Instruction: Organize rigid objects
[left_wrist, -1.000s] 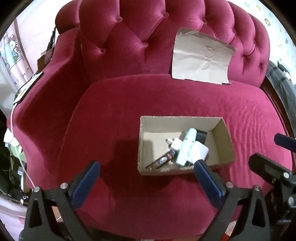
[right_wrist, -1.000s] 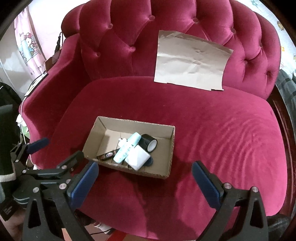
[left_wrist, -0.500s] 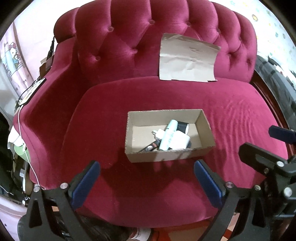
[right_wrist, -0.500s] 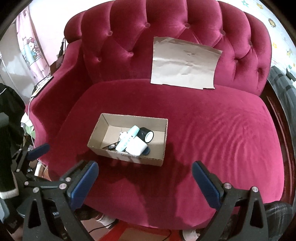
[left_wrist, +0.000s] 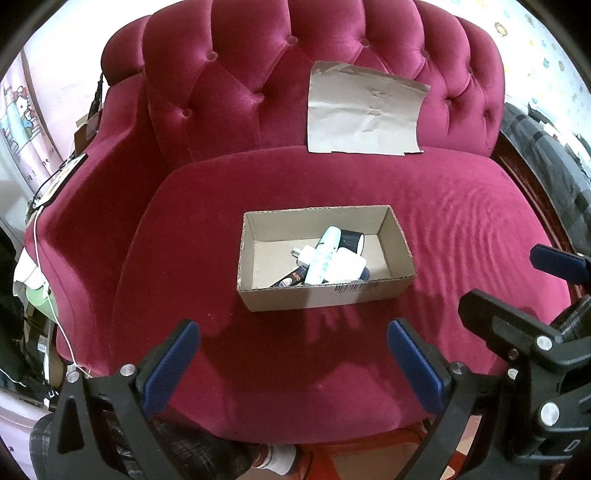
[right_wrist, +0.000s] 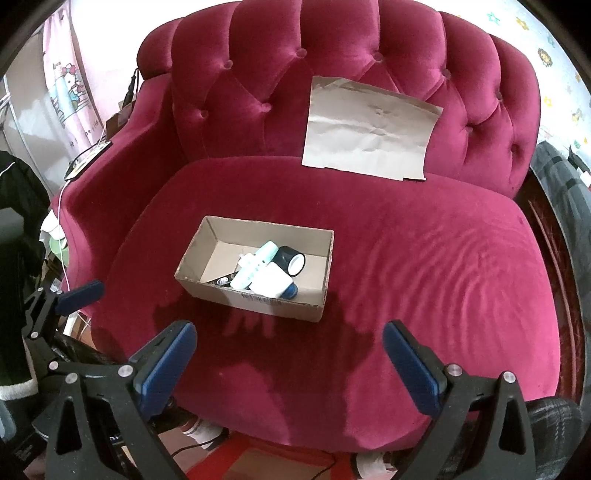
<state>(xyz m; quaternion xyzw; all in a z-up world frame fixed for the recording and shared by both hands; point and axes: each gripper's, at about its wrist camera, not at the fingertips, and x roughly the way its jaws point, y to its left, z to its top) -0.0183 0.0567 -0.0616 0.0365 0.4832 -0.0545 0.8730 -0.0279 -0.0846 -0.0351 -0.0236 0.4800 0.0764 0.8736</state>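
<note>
An open cardboard box (left_wrist: 317, 297) (right_wrist: 273, 304) sits on the red velvet seat. Inside lie a pale mint tube (left_wrist: 323, 256) (right_wrist: 255, 266), a white charger block (left_wrist: 349, 267) (right_wrist: 269, 284), a black tape roll (left_wrist: 351, 240) (right_wrist: 291, 258) and a small dark tube (left_wrist: 290, 281). My left gripper (left_wrist: 295, 363) hovers open over the seat's front edge, well short of the box. My right gripper (right_wrist: 291, 363) is open too, empty, to the right of the left one. Each gripper shows at the edge of the other's view.
A creased sheet of brown cardboard (left_wrist: 364, 114) (right_wrist: 369, 127) leans on the tufted backrest (left_wrist: 258, 74). Cables and clutter (left_wrist: 37, 258) crowd the left armrest side. A dark plaid cloth (left_wrist: 546, 155) lies at the right. Feet in socks (right_wrist: 207, 432) show below the seat edge.
Both grippers have drawn back and up from the box, which now looks smaller and farther. Box contents have not shifted.
</note>
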